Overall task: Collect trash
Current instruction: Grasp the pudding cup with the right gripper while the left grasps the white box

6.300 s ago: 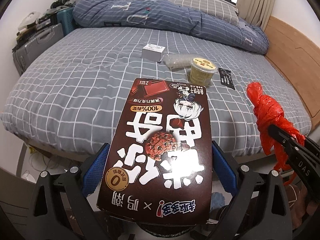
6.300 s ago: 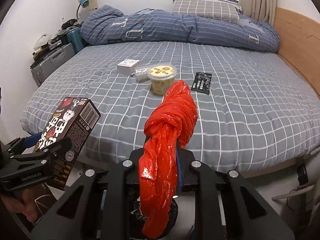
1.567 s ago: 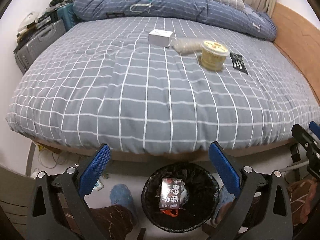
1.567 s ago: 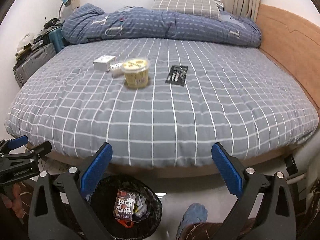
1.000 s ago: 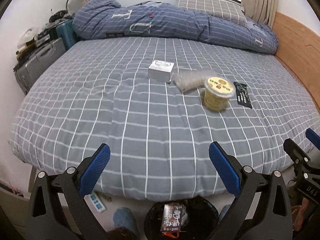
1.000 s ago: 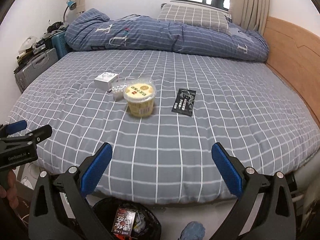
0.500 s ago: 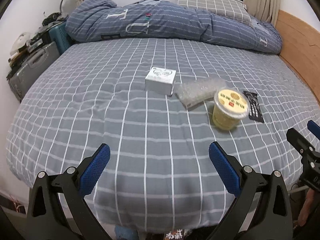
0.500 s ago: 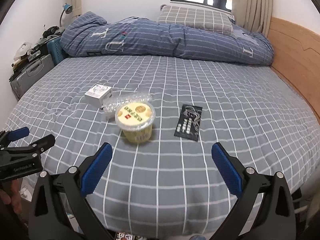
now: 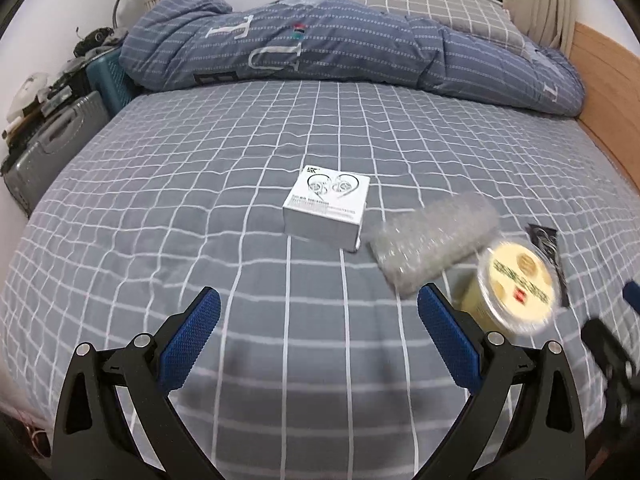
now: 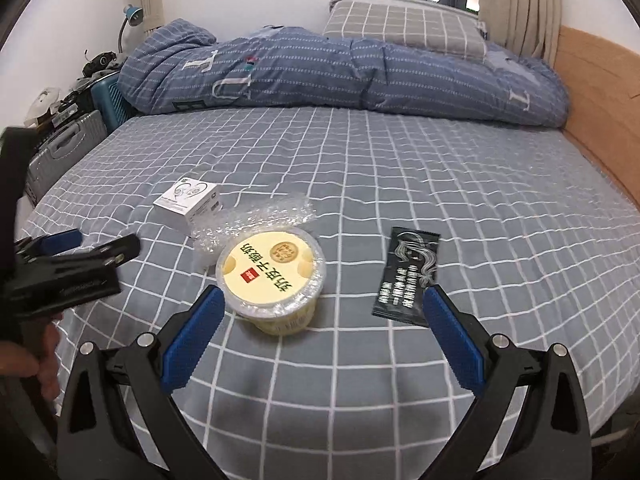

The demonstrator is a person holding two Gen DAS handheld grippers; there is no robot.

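Several pieces of trash lie on the grey checked bed (image 9: pixel 200 184). A white box (image 9: pixel 326 206) (image 10: pixel 188 202) sits ahead of my left gripper (image 9: pixel 318 298), which is open and empty just above the sheet. Beside the box lies clear bubble wrap (image 9: pixel 434 236) (image 10: pixel 256 220). A yellow lidded cup (image 10: pixel 272 280) (image 9: pixel 518 290) stands by the left finger of my right gripper (image 10: pixel 324 297), also open and empty. A black sachet (image 10: pixel 408 276) (image 9: pixel 546 240) lies flat by its right finger.
A blue duvet (image 9: pixel 340 44) and a checked pillow (image 10: pixel 404 24) fill the far side of the bed. A grey suitcase (image 9: pixel 48 148) and clutter stand at the left wall. A wooden board (image 10: pixel 600 92) runs along the right. A hand (image 10: pixel 36 360) holds the left gripper.
The brown box and red bag I held earlier went into the black bin. Both grippers, now open, rose from the bin and moved forward over the bed toward the trash.
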